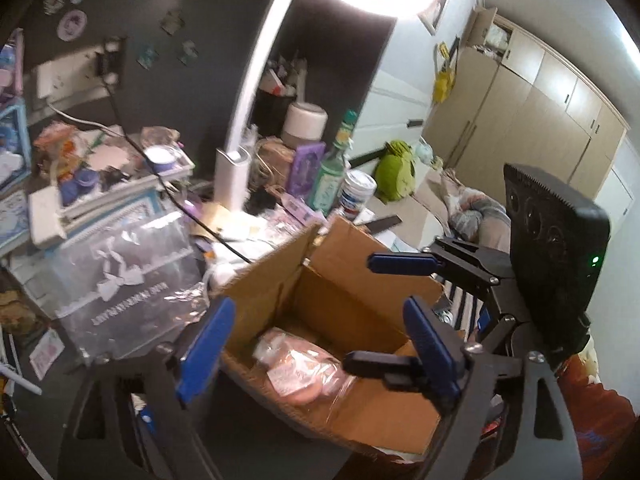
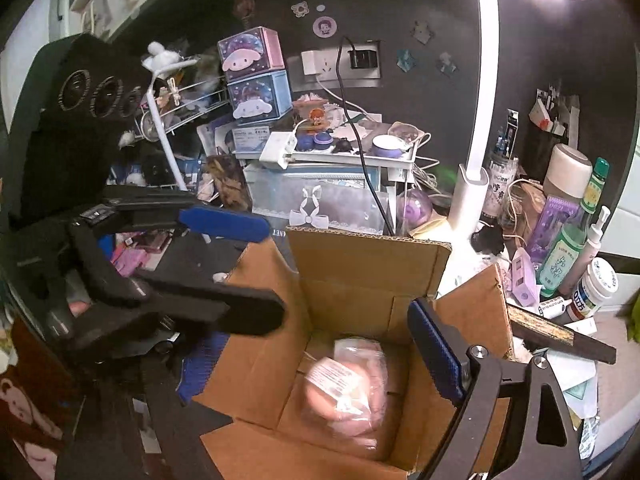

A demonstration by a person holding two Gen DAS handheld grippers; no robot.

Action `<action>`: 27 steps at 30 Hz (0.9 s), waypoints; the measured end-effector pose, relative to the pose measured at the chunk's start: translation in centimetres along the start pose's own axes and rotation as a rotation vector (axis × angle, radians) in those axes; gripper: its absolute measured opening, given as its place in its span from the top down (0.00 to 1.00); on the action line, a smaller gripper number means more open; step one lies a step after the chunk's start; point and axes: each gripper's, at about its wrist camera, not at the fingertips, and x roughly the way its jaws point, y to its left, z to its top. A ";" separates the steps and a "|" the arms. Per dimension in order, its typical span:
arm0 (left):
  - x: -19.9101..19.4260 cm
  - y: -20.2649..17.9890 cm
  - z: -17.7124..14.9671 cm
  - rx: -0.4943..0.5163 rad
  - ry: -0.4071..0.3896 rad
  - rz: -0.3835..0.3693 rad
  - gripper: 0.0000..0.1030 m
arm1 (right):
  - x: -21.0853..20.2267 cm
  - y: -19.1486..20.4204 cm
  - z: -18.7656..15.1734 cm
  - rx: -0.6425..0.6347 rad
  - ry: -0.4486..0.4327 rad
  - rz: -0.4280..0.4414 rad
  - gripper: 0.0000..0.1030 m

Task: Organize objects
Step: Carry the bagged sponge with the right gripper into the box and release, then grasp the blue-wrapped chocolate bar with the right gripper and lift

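Note:
An open cardboard box [image 1: 340, 300] [image 2: 360, 280] stands in front of me with its flaps up. Inside it is a pink item in a clear plastic bag [image 1: 296, 368] [image 2: 344, 388], blurred in the right wrist view. My left gripper [image 1: 318, 346] [image 2: 274, 268] is open over the box's near-left side, with nothing between its blue pads. My right gripper [image 1: 358, 312] [image 2: 318, 360] is open over the box's right side and also holds nothing. Neither gripper touches the bag. The left gripper hides the right gripper's left finger in part.
The cluttered desk behind the box holds a white desk lamp [image 2: 472, 184], a green bottle [image 1: 334, 176] [image 2: 572, 240], a white jar [image 1: 358, 194] and a clear bag with a bow [image 1: 120, 276]. A black cable [image 2: 368, 176] runs down toward the box. A bed [image 1: 472, 208] lies to the right.

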 end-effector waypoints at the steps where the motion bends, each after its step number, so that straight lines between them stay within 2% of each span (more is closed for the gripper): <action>1: -0.6 0.2 -0.1 -0.002 -0.012 0.014 0.17 | 0.0 0.1 0.0 -0.005 -0.005 -0.013 0.11; 2: -1.2 0.5 -0.2 -0.004 -0.026 0.030 0.17 | -0.1 0.4 0.1 -0.016 -0.013 -0.033 0.05; 3: -1.8 0.7 -0.4 -0.005 -0.039 0.045 0.17 | -0.2 0.6 0.1 -0.025 -0.026 -0.043 0.02; 6: -3.5 1.5 -1.1 -0.010 -0.071 0.082 0.15 | -0.9 2.1 0.3 -0.064 -0.091 -0.053 0.00; 10: -6.2 2.9 -2.6 -0.022 -0.120 0.160 0.12 | -1.2 4.6 1.0 -0.110 -0.111 -0.012 0.00; 15: -9.6 5.1 -5.5 -0.056 -0.170 0.244 0.09 | -0.9 9.1 1.6 -0.174 -0.118 0.080 0.00; 20: -12.1 7.9 -9.2 -0.097 -0.197 0.326 0.06 | 1.5 14.2 0.9 -0.242 -0.071 0.176 0.00; 25: -13.6 10.7 -13.3 -0.147 -0.205 0.384 0.06 | 5.4 17.9 -1.3 -0.245 -0.006 0.212 0.01; 27: -13.8 11.9 -15.1 -0.165 -0.200 0.412 0.06 | 7.7 18.3 -2.6 -0.196 0.041 0.209 0.15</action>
